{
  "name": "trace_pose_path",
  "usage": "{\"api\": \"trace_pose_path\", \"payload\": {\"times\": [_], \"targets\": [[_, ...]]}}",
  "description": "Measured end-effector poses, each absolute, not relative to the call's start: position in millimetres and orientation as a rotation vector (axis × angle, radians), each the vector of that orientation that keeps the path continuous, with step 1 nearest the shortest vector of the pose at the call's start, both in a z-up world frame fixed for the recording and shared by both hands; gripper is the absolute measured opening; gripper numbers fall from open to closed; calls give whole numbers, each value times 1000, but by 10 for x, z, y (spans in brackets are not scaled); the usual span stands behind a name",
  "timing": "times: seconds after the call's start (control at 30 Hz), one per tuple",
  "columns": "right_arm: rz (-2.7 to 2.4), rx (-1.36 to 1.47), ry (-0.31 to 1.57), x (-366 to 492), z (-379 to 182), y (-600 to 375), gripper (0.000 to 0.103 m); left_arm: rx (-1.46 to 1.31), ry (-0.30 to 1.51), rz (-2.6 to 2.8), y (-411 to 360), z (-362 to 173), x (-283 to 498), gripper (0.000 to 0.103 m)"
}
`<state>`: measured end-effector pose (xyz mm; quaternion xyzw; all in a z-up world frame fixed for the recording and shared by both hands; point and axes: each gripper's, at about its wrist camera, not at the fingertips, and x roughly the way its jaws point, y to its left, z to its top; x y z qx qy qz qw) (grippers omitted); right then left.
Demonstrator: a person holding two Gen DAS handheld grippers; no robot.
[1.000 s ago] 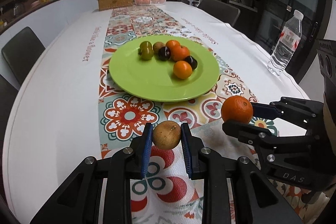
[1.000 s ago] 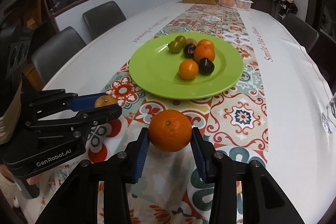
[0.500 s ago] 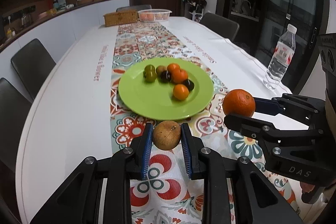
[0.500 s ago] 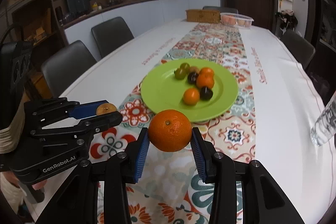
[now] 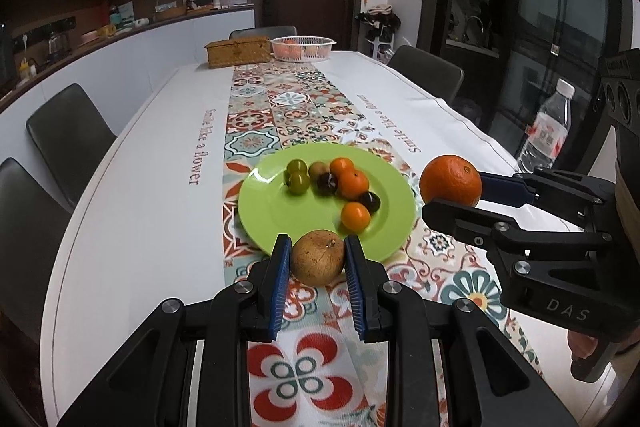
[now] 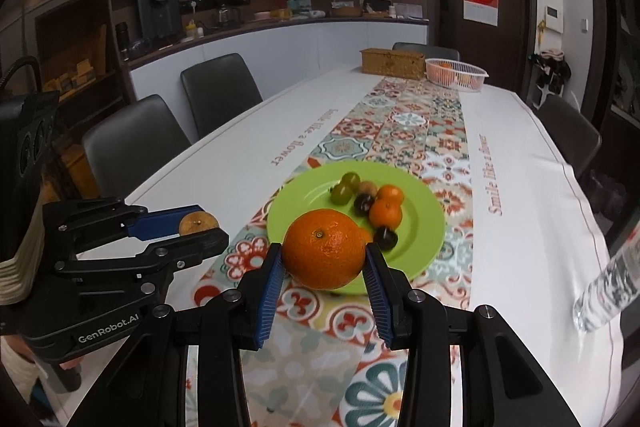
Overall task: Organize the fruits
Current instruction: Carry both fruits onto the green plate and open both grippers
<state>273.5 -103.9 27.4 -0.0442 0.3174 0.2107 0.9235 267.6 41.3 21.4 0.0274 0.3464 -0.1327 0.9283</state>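
Note:
My left gripper (image 5: 318, 259) is shut on a round brown fruit (image 5: 317, 257) and holds it in the air before the near rim of a green plate (image 5: 272, 203). My right gripper (image 6: 324, 255) is shut on a large orange (image 6: 324, 254), also lifted near the plate (image 6: 424, 239). The plate holds several small fruits: green ones (image 5: 298, 177), small oranges (image 5: 352, 183) and dark ones (image 5: 370, 202). The right gripper and its orange (image 5: 450, 181) show at the right of the left wrist view. The left gripper with the brown fruit (image 6: 198, 223) shows at the left of the right wrist view.
The plate sits on a patterned runner (image 5: 288, 103) along a long white table (image 5: 152, 187). A water bottle (image 5: 546, 131) stands at the right edge. A wicker box (image 5: 238, 53) and a white basket (image 5: 302, 47) stand at the far end. Chairs (image 5: 70, 143) line both sides.
Both grippers have risen and pulled back from the plate with their fruits held; the plate now looks smaller and farther away.

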Motion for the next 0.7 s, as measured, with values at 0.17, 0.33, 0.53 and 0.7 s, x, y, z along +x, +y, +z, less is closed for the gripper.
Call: {"api": "trace_pose_path", "payload": {"times": [0.17, 0.33, 0.53, 0.7], "targets": [[439, -86, 657, 2940, 287, -1022, 41, 44, 712, -276, 454, 196, 2868, 27], [440, -88, 671, 3120, 247, -987, 41, 16, 724, -293, 495, 133, 3083, 27], [434, -99, 689, 3317, 146, -934, 41, -12, 747, -304, 552, 18, 3312, 27], [435, -106, 714, 3473, 27, -881, 41, -17, 763, -309, 584, -90, 3465, 27]]}}
